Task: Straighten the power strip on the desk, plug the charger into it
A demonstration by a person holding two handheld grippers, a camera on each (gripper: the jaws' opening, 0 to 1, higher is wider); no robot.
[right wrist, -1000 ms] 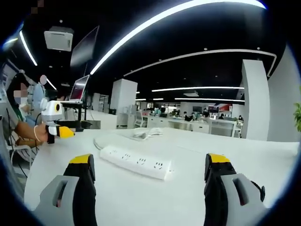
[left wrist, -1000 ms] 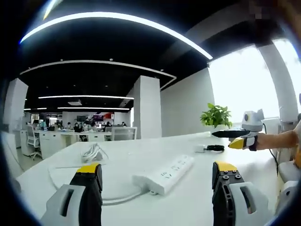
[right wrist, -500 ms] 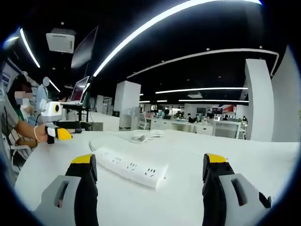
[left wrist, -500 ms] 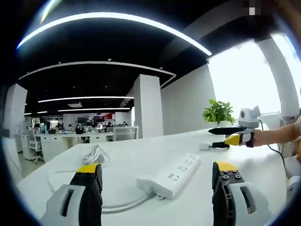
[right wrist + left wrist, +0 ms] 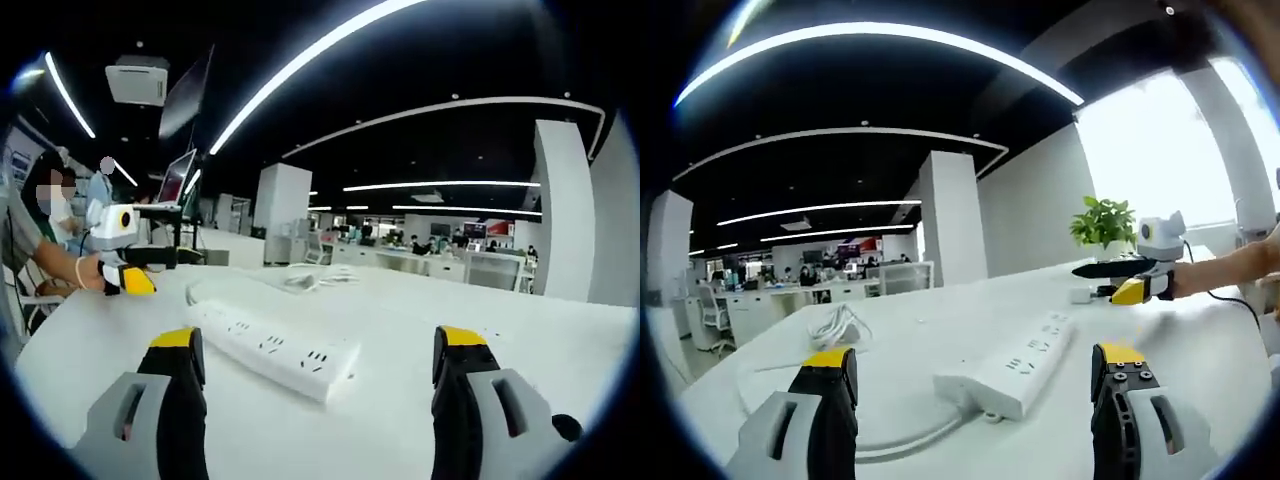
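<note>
Both your left gripper (image 5: 975,395) and right gripper (image 5: 318,395) are spread, empty; nudge the power strip (image 5: 1012,361) carelessly and its cable (image 5: 910,440) drags it crooked.

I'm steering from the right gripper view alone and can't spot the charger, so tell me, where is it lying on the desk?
Observer: In the left gripper view, a small white block, probably the charger, lies on the desk past the far end of the power strip, close to the right gripper.
Operator: Anything behind it I might knock?
Observer: A green potted plant stands beyond it, near the bright window; how far apart they are I cannot tell.
</note>
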